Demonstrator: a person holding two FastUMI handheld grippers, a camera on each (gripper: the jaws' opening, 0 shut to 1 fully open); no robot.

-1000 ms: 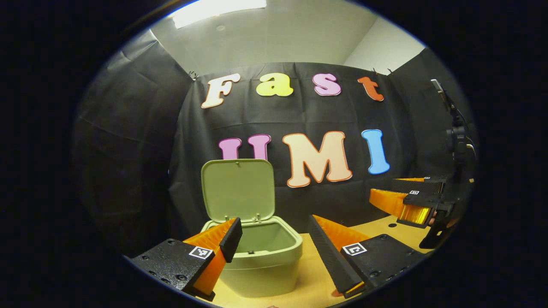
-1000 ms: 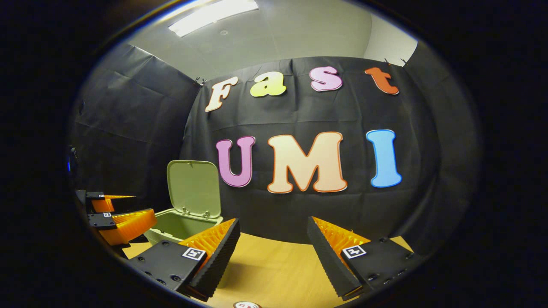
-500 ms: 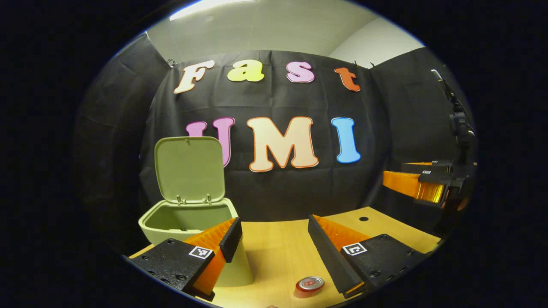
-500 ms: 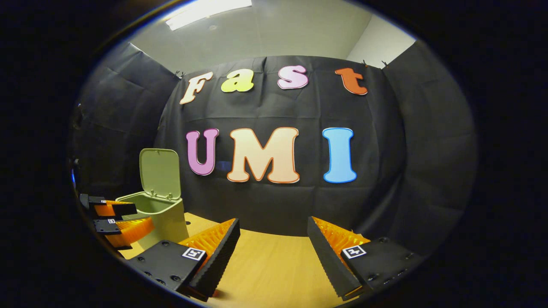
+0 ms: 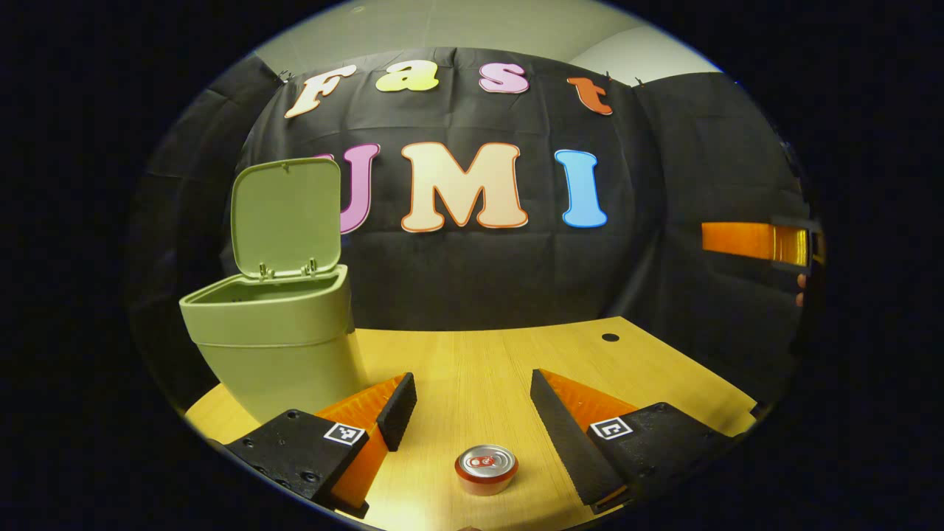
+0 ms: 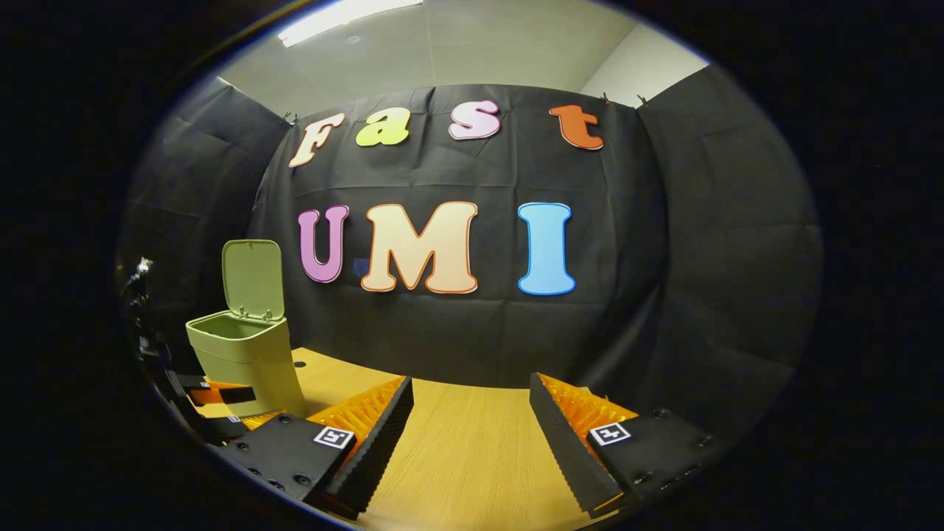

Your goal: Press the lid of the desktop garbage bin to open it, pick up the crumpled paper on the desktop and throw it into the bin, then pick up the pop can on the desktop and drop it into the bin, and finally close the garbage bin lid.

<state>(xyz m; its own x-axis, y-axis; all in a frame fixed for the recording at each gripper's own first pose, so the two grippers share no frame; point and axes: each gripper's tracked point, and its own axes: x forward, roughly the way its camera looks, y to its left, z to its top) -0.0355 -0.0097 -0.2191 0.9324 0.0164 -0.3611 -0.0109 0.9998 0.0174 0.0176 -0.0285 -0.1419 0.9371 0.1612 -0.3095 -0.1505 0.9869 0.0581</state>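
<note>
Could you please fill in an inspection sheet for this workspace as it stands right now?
Surface: wooden desktop, with a small dark hole near the back.
Job's things: green garbage bin stands at the left, its lid raised upright; pop can stands upright on the desktop. Crumpled paper: nothing seen.
Clutter: nothing seen.
Grippers: left gripper open and empty, the can between and just before its fingers; right gripper open and empty over bare wood.
Cables: nothing seen.
Surroundings: black cloth wall, pale ceiling with a light panel.
</note>
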